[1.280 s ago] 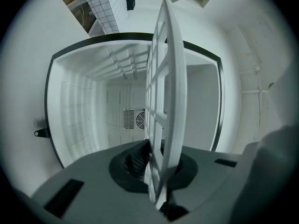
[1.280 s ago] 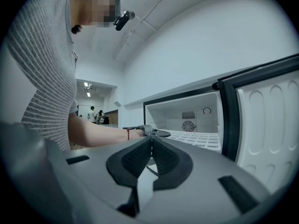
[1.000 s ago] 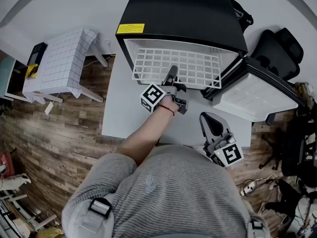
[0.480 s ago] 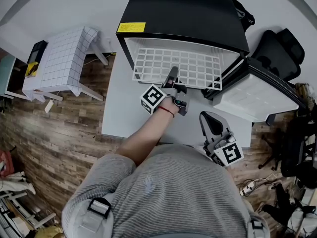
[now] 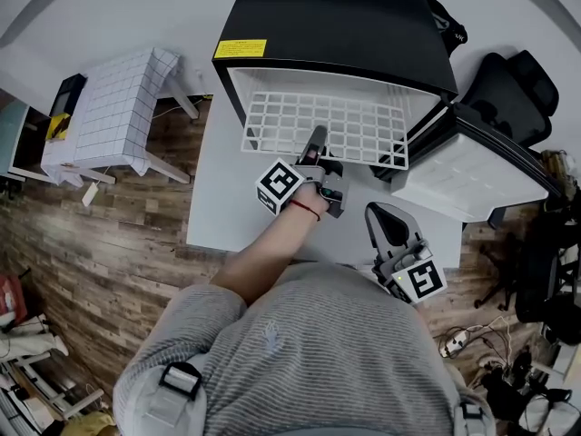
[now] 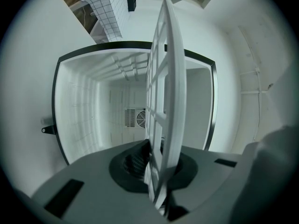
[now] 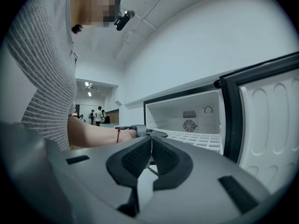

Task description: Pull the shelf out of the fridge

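The black fridge (image 5: 336, 25) stands open on the white table (image 5: 222, 198), its door (image 5: 472, 175) swung to the right. The white wire shelf (image 5: 327, 125) sticks partway out of the front opening. My left gripper (image 5: 315, 145) is shut on the shelf's front edge. In the left gripper view the shelf (image 6: 168, 101) runs edge-on between the jaws into the white fridge interior (image 6: 93, 106). My right gripper (image 5: 388, 227) rests low by my body, apart from the fridge. Its pads (image 7: 163, 157) touch with nothing between them. The right gripper view shows the shelf (image 7: 198, 138) from the side.
A small table with a checked cloth (image 5: 118, 112) stands to the left on the wood floor. A black office chair (image 5: 504, 94) sits behind the open door. Cables and clutter (image 5: 536, 371) lie at the right.
The shelf and my left gripper have come slightly further out of the fridge toward me. The right gripper has stayed where it was.
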Tool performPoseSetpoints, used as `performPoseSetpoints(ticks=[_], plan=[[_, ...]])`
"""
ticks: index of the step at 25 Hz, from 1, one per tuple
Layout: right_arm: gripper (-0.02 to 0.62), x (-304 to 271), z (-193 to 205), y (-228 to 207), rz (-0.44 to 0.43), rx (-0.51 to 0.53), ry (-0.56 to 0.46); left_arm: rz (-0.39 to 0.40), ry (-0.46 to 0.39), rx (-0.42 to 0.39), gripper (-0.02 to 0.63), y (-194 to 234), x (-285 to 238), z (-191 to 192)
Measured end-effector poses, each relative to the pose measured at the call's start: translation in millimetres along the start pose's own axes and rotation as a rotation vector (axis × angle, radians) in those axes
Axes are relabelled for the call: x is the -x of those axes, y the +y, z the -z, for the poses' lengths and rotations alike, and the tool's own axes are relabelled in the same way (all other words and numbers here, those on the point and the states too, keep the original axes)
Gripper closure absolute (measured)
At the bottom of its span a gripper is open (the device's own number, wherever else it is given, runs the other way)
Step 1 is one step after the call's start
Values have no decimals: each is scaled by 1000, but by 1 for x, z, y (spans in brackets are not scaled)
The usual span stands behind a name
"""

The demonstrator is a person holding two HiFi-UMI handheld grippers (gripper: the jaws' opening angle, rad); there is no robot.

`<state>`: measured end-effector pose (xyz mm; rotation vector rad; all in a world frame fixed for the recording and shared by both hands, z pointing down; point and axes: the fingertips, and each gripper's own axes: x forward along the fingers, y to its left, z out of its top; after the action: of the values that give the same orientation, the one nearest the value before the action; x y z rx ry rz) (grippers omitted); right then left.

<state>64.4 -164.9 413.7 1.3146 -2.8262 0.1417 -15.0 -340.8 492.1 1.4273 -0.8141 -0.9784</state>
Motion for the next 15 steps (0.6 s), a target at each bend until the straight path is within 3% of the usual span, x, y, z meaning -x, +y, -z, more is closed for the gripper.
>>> performPoseSetpoints(ticks=[15], plan=[[581,1,0,-2,-1,2,4,-11,-4,-3,580,-1,5,1]])
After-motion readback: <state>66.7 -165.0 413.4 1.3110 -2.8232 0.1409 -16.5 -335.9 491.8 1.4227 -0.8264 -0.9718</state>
